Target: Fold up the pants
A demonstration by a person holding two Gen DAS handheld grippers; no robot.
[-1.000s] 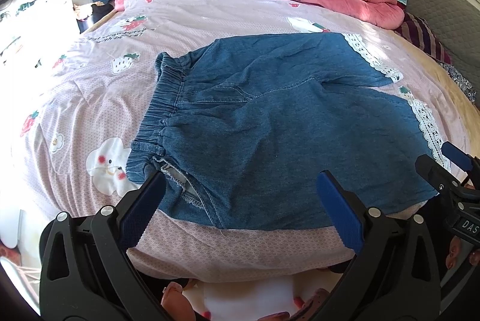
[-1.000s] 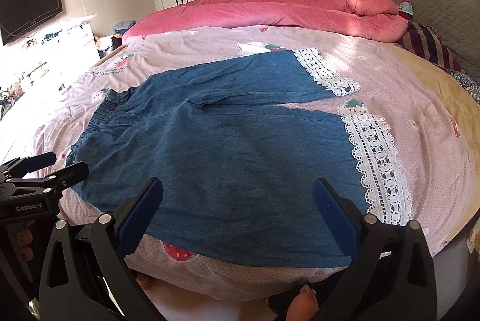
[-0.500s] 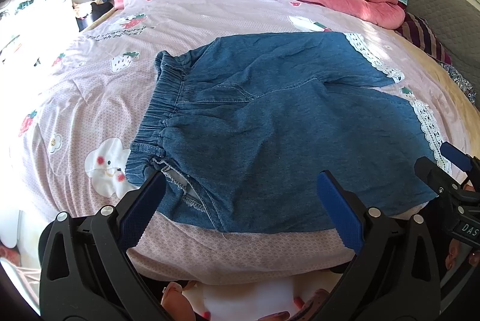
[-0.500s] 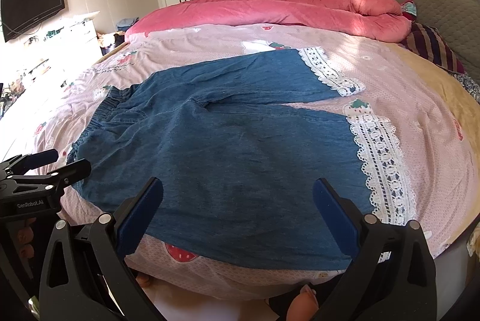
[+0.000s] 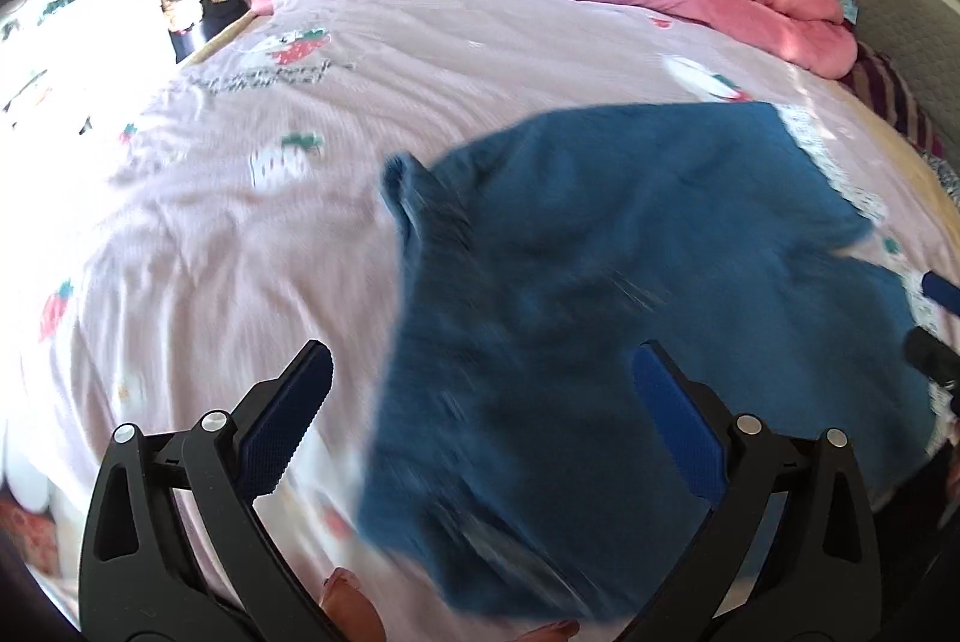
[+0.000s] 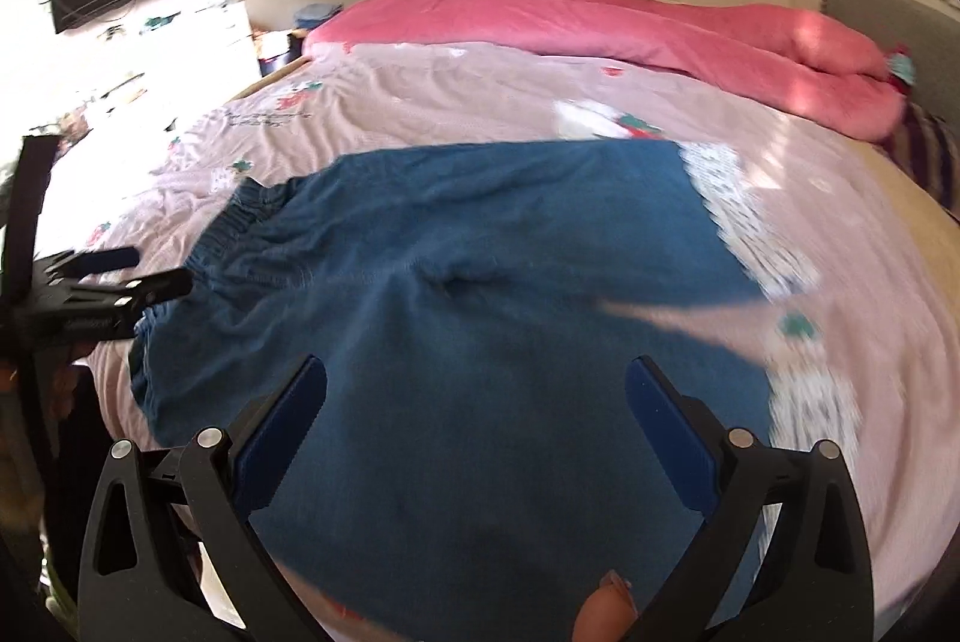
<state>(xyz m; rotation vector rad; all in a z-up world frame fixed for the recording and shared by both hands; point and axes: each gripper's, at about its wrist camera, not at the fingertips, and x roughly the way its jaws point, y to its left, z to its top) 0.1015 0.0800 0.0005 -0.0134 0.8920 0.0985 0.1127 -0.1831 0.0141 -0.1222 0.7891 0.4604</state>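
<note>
On the bed (image 5: 252,246), both grippers hover over pants (image 6: 480,342), jaws spread.

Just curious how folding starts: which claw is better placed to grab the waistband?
Probably the left. In the right wrist view the left claw sits open right beside the waistband, while the right claw hovers open over the pants' middle.

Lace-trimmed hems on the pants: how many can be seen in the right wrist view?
2: far leg's lace hem lies toward the pink duvet; near leg's lace hem lies beside the right hand-held gripper.
</note>
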